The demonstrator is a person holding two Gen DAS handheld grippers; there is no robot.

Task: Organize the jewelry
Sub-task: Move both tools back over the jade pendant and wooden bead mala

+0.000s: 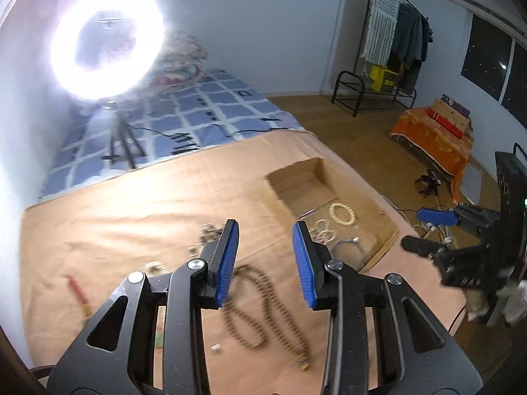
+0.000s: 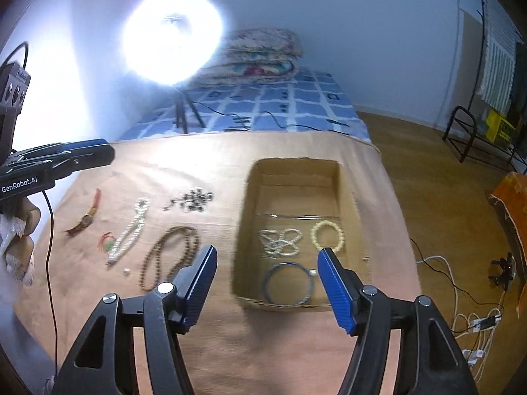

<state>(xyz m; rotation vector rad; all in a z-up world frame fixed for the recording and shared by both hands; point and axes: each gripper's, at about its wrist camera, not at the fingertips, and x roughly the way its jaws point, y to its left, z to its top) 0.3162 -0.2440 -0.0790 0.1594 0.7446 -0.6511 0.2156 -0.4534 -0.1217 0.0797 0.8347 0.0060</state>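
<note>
An open cardboard box (image 2: 346, 184) sits on a tan cloth and holds a cream bead bracelet (image 2: 327, 235), a pile of white bead bracelets (image 2: 280, 242) and a blue bangle (image 2: 288, 283). Left of the box lie a brown bead necklace (image 2: 171, 255), a white pearl necklace (image 2: 130, 230), a dark bead cluster (image 2: 194, 199) and a red tasselled piece (image 2: 89, 215). My right gripper (image 2: 266, 283) is open and empty above the box's near edge. My left gripper (image 1: 265, 260) is open and empty above the brown necklace (image 1: 263, 312). The box also shows in the left wrist view (image 1: 322, 177).
A bright ring light on a tripod (image 2: 171, 36) stands behind the cloth on a blue checked bed (image 2: 296, 105). Wooden floor with cables (image 2: 467, 312) lies to the right. A clothes rack (image 1: 395, 39) and an orange-covered stand (image 1: 434, 135) are farther off.
</note>
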